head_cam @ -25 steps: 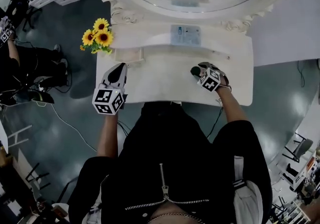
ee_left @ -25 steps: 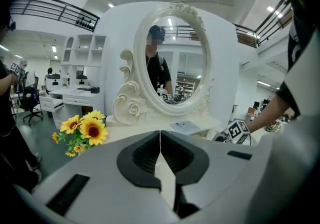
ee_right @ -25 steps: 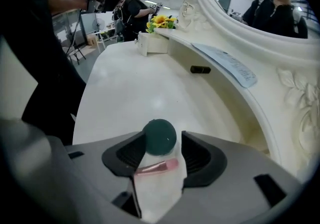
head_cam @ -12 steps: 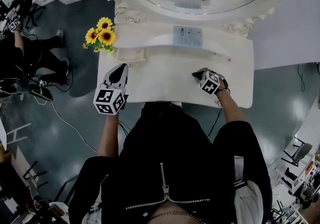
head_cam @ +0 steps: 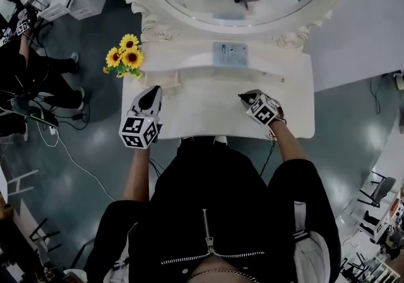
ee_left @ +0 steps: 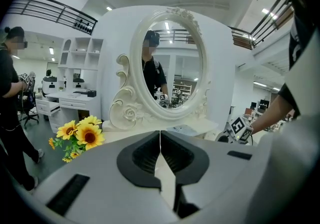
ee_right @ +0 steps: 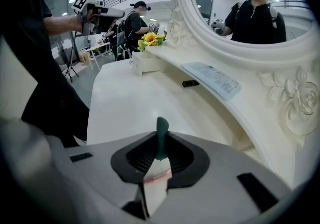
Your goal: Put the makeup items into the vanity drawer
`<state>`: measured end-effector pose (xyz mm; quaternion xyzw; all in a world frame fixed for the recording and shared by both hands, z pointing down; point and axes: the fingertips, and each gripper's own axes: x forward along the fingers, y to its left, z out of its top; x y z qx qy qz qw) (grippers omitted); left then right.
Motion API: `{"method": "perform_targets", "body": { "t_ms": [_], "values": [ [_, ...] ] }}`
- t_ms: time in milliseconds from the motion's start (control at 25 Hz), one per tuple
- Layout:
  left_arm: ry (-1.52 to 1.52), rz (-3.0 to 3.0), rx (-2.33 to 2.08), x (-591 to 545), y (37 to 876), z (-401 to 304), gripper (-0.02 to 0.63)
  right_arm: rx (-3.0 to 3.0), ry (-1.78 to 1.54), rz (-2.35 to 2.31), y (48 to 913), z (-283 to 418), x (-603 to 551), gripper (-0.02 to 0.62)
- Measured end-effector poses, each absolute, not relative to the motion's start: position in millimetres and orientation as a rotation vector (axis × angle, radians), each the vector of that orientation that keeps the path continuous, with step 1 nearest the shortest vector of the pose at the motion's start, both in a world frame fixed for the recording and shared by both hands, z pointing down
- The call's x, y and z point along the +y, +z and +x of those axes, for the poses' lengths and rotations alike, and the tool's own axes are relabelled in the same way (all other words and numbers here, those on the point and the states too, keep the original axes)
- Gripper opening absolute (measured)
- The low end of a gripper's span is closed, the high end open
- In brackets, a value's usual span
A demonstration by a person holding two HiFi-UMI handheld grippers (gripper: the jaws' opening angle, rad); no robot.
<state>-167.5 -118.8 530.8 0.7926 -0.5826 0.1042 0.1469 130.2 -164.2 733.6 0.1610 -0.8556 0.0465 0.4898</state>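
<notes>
Near the yellow sunflowers (head_cam: 126, 57), the left gripper (ee_left: 160, 140) hovers over the white vanity surface (head_cam: 202, 111), its jaws pressed together and empty. Above the surface's right part, the right gripper (ee_right: 161, 150) has just closed its jaws, pinching a slim dark-green makeup item (ee_right: 162, 130) whose tip pokes out beyond them.

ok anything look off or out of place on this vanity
Nothing spilled or broken. The only stray bits: a small dark item lying loose on the shelf beside a flat packet, and the sunflowers hanging out past the vanity's left edge.
</notes>
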Motion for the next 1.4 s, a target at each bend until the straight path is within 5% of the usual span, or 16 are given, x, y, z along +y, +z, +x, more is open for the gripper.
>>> {"method": "perform_targets", "body": {
  "t_ms": [640,1400],
  "values": [
    [0.23,2.333,-1.674,-150.1,518.4,-180.9,0.021,-2.464,0.058,0.74,567.8,90.5,-210.1,0.054],
    [0.163,2.11,-1.903,-95.3,527.4,-266.6,0.021,-2.543,-0.042,0.376,561.7,-52.3,-199.6,0.055]
  ]
}}
